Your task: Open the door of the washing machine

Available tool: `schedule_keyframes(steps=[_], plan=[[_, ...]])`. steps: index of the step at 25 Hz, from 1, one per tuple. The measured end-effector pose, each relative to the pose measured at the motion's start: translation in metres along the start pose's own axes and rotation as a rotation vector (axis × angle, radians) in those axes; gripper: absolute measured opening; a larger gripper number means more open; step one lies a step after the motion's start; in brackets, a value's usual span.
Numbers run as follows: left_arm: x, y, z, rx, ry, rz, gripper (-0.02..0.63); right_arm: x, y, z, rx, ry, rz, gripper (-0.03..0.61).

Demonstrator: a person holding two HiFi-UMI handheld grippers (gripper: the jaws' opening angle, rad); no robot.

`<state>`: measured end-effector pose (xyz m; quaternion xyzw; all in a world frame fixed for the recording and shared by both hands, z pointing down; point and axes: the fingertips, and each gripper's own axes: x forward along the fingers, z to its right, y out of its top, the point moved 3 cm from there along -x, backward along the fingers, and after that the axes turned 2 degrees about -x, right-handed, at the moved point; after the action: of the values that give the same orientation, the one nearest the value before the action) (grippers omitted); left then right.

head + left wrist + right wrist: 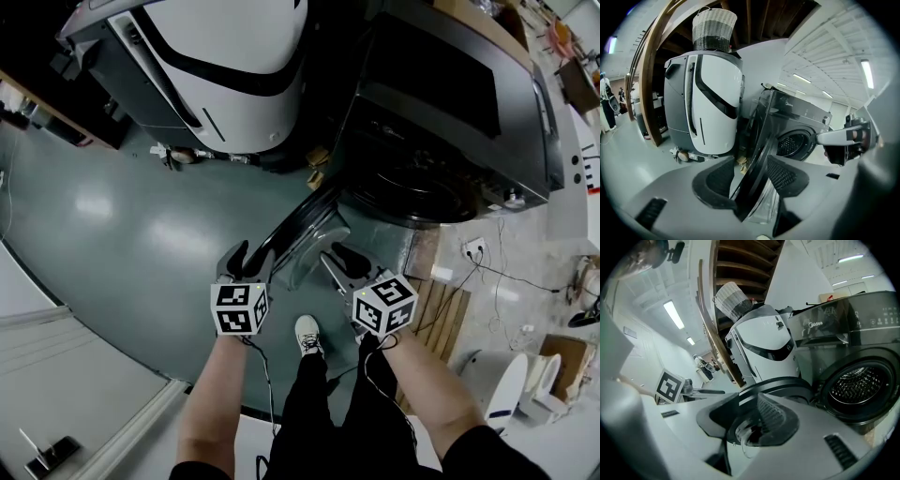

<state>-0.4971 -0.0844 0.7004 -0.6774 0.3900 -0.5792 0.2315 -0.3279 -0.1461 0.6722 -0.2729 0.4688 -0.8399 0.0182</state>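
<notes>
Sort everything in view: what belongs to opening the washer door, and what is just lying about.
Job in hand: washing machine; its door, swung out; left tool, clamped on the door's rim; right tool, part of the door between its jaws.

Lying about: white-and-grey machine; woven basket on top of it; power strip; wooden slats.

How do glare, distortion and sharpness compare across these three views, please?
Head view: evenly lit, with soft ceiling-light glare on the green floor and bowed edges. Left gripper view: strong fisheye with black corners, a blown-out strip light, and the washing machine door soft up close. Right gripper view: same fisheye, the washing machine curving, a bright ceiling lamp.
</notes>
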Motion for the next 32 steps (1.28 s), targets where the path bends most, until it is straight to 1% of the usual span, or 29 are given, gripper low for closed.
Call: schedule_keyframes(steps=[5, 6, 7, 8, 9, 11, 12, 17, 22, 26, 32], plan=[[-0.021, 0.024, 0.015, 0.039, -0.022, 0.034, 0.22, -0.021, 0.023, -0.009, -0.022, -0.019, 0.035, 0.125], [-0.027, 0.028, 0.02, 0.048, -0.028, 0.042, 0.211, -0.027, 0.028, -0.011, -0.026, -0.027, 0.042, 0.115], [-0.033, 0.033, 0.025, 0.057, -0.034, 0.05, 0.201, -0.034, 0.033, -0.012, -0.028, -0.038, 0.049, 0.093], [-0.038, 0.039, 0.031, 0.066, -0.043, 0.059, 0.176, -0.04, 0.038, -0.012, -0.028, -0.052, 0.057, 0.039], [-0.043, 0.047, 0.037, 0.075, -0.053, 0.069, 0.14, -0.046, 0.044, -0.012, -0.025, -0.065, 0.066, 0.023], [-0.051, 0.064, 0.048, 0.091, -0.078, 0.095, 0.052, -0.057, 0.06, -0.011, -0.017, -0.087, 0.091, 0.018], [-0.055, 0.073, 0.055, 0.099, -0.092, 0.107, 0.03, -0.063, 0.067, -0.012, -0.017, -0.097, 0.102, 0.018], [-0.073, 0.108, 0.101, 0.139, -0.174, 0.157, 0.018, -0.108, 0.093, -0.015, -0.054, -0.148, 0.149, 0.017], [-0.084, 0.125, 0.165, 0.172, -0.274, 0.176, 0.018, -0.17, 0.099, -0.009, -0.091, -0.226, 0.179, 0.017], [-0.094, 0.124, 0.224, 0.213, -0.343, 0.172, 0.018, -0.225, 0.094, 0.002, -0.08, -0.289, 0.209, 0.017], [-0.112, 0.107, 0.315, 0.28, -0.433, 0.154, 0.018, -0.309, 0.079, 0.024, -0.043, -0.359, 0.261, 0.017]])
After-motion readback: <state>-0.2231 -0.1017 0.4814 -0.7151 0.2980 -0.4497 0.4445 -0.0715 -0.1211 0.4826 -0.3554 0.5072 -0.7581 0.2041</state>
